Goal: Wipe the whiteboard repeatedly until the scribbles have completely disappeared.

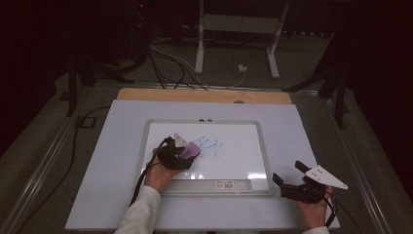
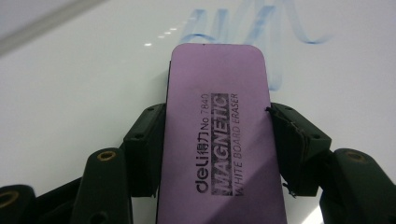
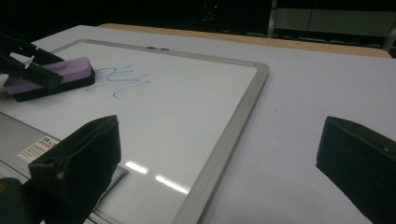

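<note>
A: Purple eraser [image 2: 219,135] was seen closest to the lens, clamped by its long sides between the black jaws of the left gripper [image 1: 181,152]. "MAGNETIC WHITE BOARD ERASER" was printed on its top.

B: Position?

A: It was laid flat on the whiteboard [image 1: 243,146], left of centre, with its far end just beside the blue scribble [image 1: 210,145]. Some strokes nearest the eraser looked faint in the left gripper view.

B: Other side?

A: Right gripper [image 1: 288,178] was held with jaws spread wide and nothing between them, off the board's lower right corner, over the white table sheet [image 1: 107,161]. A maker's label [image 1: 225,184] was noted on the board's lower frame.
</note>
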### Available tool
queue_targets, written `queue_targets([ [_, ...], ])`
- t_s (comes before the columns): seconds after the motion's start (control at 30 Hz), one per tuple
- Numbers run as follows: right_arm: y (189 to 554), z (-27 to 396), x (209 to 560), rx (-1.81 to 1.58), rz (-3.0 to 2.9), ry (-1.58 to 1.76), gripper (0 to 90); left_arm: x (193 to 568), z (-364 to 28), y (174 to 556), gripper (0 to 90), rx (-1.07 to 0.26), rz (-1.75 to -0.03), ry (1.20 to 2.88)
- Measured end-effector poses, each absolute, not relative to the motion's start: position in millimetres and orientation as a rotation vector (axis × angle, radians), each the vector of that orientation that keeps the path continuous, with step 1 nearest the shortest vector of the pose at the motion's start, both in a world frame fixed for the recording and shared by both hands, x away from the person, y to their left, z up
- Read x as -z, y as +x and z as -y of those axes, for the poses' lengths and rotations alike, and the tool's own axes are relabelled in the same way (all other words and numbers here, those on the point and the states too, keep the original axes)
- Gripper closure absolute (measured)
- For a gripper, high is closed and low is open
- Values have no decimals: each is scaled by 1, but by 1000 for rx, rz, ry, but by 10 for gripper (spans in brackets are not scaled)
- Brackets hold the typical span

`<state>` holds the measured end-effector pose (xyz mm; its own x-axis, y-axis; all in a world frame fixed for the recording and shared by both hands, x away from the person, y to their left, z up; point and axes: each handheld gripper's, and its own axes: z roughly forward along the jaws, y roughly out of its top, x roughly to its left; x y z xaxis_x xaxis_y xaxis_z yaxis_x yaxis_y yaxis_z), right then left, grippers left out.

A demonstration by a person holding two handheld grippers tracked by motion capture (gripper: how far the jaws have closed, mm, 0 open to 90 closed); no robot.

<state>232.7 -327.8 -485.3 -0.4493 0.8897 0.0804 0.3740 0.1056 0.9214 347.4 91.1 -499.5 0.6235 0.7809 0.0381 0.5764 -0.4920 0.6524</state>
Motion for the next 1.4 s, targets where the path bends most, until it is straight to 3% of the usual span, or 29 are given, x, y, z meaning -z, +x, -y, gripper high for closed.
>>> queue_targets([
  [0.13, 233, 329, 485, -1330, -1877, 1233, 1, 499, -103, 356, 418, -554, -1166, 2226],
  [0.23, 233, 329, 485, -1330, -1879, 1231, 1, 500, -108, 359, 418, -540, -1223, 2187],
  [0.6, 233, 327, 485, -1327, -1886, 1227, 1, 500, -91, 350, 418, -416, -1048, 2238],
  [0.93, 233, 329, 485, -1329, -1879, 1231, 1, 500, -104, 376, 418, -546, -1261, 2176],
  [1.23, 233, 327, 485, -1328, -1885, 1227, 1, 497, -86, 360, 418, -528, -1089, 2275],
  [1.4, 233, 328, 485, -1330, -1880, 1231, 1, 498, -96, 371, 418, -595, -1205, 2230],
])
